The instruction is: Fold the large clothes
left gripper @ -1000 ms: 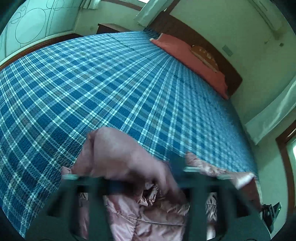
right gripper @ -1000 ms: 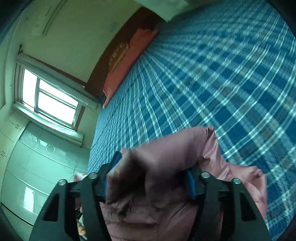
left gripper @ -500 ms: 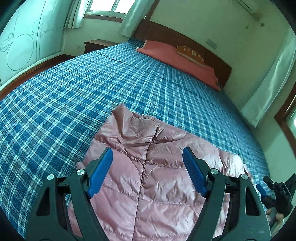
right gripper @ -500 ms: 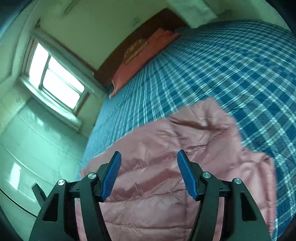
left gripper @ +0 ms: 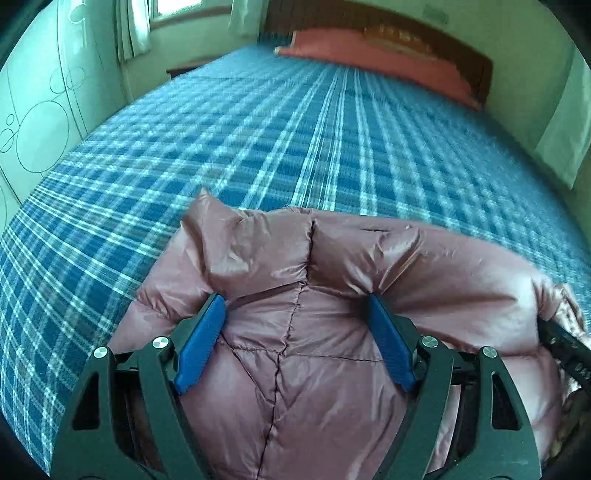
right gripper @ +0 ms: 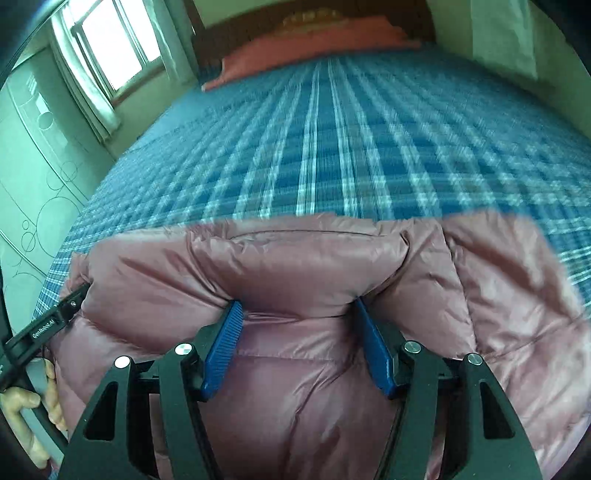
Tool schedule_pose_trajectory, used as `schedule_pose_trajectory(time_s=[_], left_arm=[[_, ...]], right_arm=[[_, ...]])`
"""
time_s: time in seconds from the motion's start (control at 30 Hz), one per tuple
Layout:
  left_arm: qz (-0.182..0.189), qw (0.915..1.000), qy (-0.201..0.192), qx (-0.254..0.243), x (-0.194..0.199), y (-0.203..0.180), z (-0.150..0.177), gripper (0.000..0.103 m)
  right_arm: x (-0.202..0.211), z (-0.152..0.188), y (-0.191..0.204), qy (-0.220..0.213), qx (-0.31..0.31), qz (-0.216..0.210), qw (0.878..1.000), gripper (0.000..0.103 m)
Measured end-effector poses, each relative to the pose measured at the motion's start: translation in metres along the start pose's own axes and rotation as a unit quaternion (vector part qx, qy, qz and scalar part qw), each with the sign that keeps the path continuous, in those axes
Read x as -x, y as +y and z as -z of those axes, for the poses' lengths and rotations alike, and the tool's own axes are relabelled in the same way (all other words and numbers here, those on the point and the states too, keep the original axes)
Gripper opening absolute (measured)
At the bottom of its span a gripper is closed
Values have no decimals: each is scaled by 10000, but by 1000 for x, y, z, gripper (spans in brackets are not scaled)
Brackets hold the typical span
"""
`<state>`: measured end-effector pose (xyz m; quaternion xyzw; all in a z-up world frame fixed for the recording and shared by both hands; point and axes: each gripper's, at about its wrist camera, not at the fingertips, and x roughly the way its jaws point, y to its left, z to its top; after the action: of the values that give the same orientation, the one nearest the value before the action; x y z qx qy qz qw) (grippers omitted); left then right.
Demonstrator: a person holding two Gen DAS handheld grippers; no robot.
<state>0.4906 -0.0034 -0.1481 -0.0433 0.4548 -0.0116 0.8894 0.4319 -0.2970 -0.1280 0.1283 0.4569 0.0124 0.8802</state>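
Note:
A dusty pink quilted puffer jacket [left gripper: 303, 332] lies on the blue plaid bed [left gripper: 258, 129], near its foot edge. My left gripper [left gripper: 295, 306] is open, its blue pads pressed down into the jacket on either side of a seam, with a puffed fold bulging just ahead of the pads. In the right wrist view the same jacket [right gripper: 314, 277] fills the lower frame. My right gripper [right gripper: 297, 310] is open too, pads sunk into the fabric under a raised fold. Each gripper shows at the edge of the other's view.
The plaid bed [right gripper: 351, 129] stretches ahead to red pillows [left gripper: 376, 62] and a dark wooden headboard [right gripper: 314, 18]. A wardrobe [left gripper: 37, 110] with circle patterns stands on the left, beside a curtained window [right gripper: 110, 55]. My hand [right gripper: 22, 406] holds the left gripper's handle.
A second ago both grippers held bunched jacket fabric. They have let go, the jacket has dropped flat onto the bed, and both open grippers have come down into it.

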Motion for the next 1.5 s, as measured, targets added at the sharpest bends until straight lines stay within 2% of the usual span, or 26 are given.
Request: schedule_pose_trajectory(time_s=[0.07, 0.17, 0.23, 0.27, 0.3, 0.4, 0.5, 0.67, 0.73, 0.83, 0.93, 1.13, 1.2, 1.33, 1.5], left_arm=[[-7, 10000, -4, 13, 2, 1, -3, 78], [192, 9996, -179, 140, 15, 10, -4, 78], [111, 9995, -252, 178, 16, 17, -4, 78], [25, 9996, -169, 224, 10, 23, -5, 78], [-16, 9996, -77, 277, 5, 26, -5, 78], [63, 9989, 170, 441, -16, 34, -2, 79], [-118, 9996, 159, 218, -18, 27, -2, 80], [72, 9990, 151, 411, 10, 42, 0, 80], [-21, 9989, 77, 468, 29, 56, 6, 80], [-92, 9979, 2, 638, 54, 81, 20, 81], [-127, 9957, 19, 918, 79, 113, 48, 80], [-340, 9886, 249, 1445, 106, 168, 109, 81], [-369, 9834, 249, 1756, 119, 187, 135, 80], [-76, 9752, 134, 2209, 148, 202, 179, 80], [362, 9658, 6, 2566, 174, 196, 222, 80]], right_arm=[[9, -5, -2, -10, 43, -29, 10000, 62], [25, -12, -25, -272, -212, 94, 9994, 62], [24, -15, -40, -309, -305, 432, 9981, 62], [20, -14, -51, -264, -352, 700, 9966, 62], [15, -12, -60, -158, -460, 785, 9957, 62], [3, -9, -79, -4, -740, 477, 9961, 64], [9, -9, -77, 9, -611, 575, 9965, 65], [48, -10, -90, -180, -831, 556, 9948, 65], [60, -8, -101, -187, -887, 628, 9939, 65], [88, 11, -119, -209, -895, 713, 9932, 65], [117, 41, -137, -228, -1015, 733, 9919, 65], [163, 105, -165, -264, -1468, 477, 9877, 65], [179, 127, -173, -316, -1630, 382, 9854, 65], [197, 168, -177, -394, -1941, 148, 9801, 65], [198, 210, -165, -382, -2252, -218, 9733, 65]])
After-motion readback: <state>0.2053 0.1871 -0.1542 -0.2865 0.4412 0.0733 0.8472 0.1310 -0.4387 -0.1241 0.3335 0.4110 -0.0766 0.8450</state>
